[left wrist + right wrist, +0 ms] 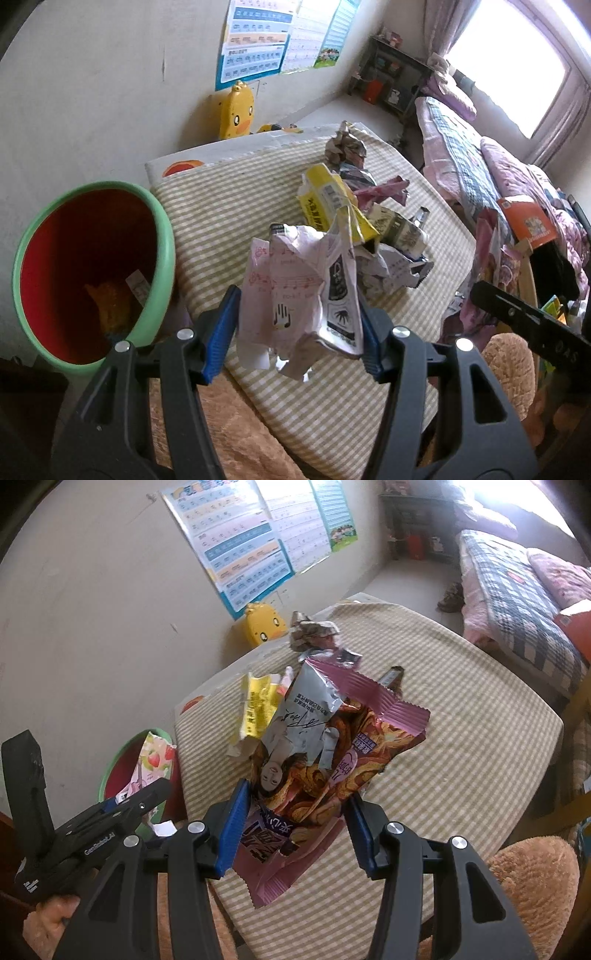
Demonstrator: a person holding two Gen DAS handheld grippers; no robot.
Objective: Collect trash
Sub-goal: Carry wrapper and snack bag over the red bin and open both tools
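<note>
1. The left gripper [299, 328] has its blue fingers [221, 332] closed on a bundle of crumpled paper [291, 291], a pink-white sheet with red music notes and a black-and-white printed strip beside it. The bundle is lifted clear of the worktop [229, 206].
2. The right gripper [295, 830] has its fingers [232, 830] closed on a pink snack bag [332, 771], which is off the worktop too. A grey wrapper [310, 709] showing a printed figure and a signature sticks up out of the bag's torn mouth.
3. The worktop carries a beige-and-white checked cloth [461, 746]. More trash lies on it in a pile [369, 206]: a yellow carton [325, 199], a crumpled paper ball [343, 144] at the far edge, a pink wrapper [384, 190] and a flattened printed box [402, 229].
4. A bin [162, 236], green outside and red inside, stands just beside the worktop's left edge. Some orange-yellow scraps lie at its bottom.
5. In the right wrist view the left gripper [129, 801] hangs near the bin [122, 753], with its paper over the bin's mouth.
6. A yellow duck toy [238, 110] stands by the wall beyond the worktop, below posters [258, 37]. A bed [480, 155] with pink and checked bedding is at the right.
</note>
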